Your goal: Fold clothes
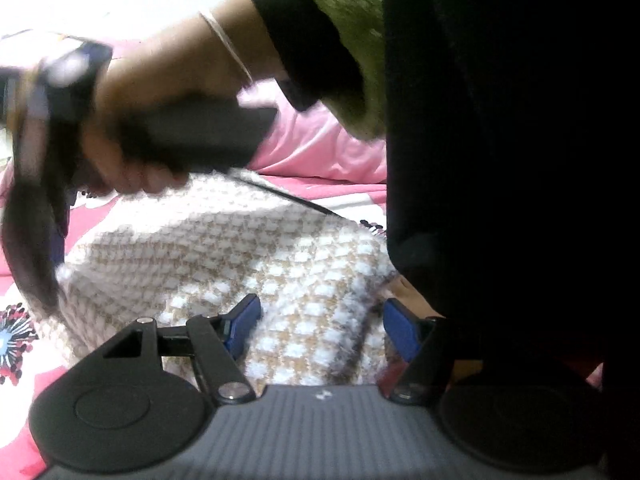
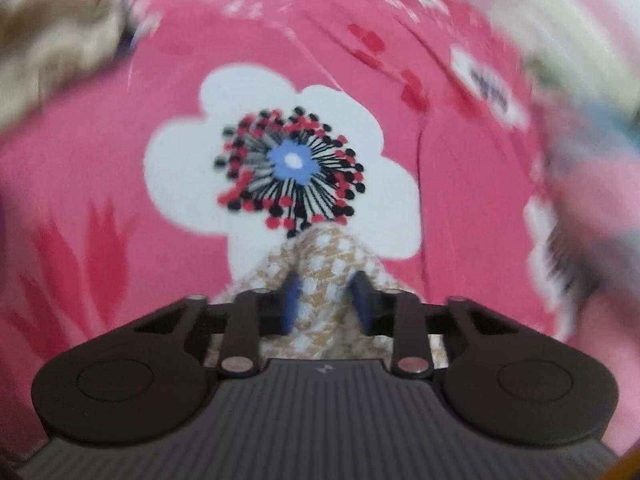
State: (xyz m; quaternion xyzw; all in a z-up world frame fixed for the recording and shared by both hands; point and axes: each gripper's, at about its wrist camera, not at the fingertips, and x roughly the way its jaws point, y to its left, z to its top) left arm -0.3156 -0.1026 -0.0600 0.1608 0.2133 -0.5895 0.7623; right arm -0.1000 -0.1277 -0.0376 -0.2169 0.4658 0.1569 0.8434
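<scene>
A beige-and-white houndstooth knit garment (image 1: 248,256) lies in a heap on the pink floral bedsheet (image 1: 24,360). My left gripper (image 1: 322,326) stands open low over its near end, the blue pads wide apart with the thick cloth between them and not squeezed. In the right wrist view my right gripper (image 2: 326,300) is shut on a corner of the same garment (image 2: 324,252), whose tip pokes out past the blue pads. In the left wrist view a person's hand (image 1: 160,92) holds the blurred right gripper over the garment's far left edge.
A large black mass (image 1: 500,160) fills the right side of the left wrist view and hides what lies behind it. A fuzzy green sleeve with a black cuff (image 1: 352,40) reaches in from the top. Pink fabric (image 1: 320,140) lies behind the garment. A big white flower print (image 2: 288,168) marks the sheet under the right gripper.
</scene>
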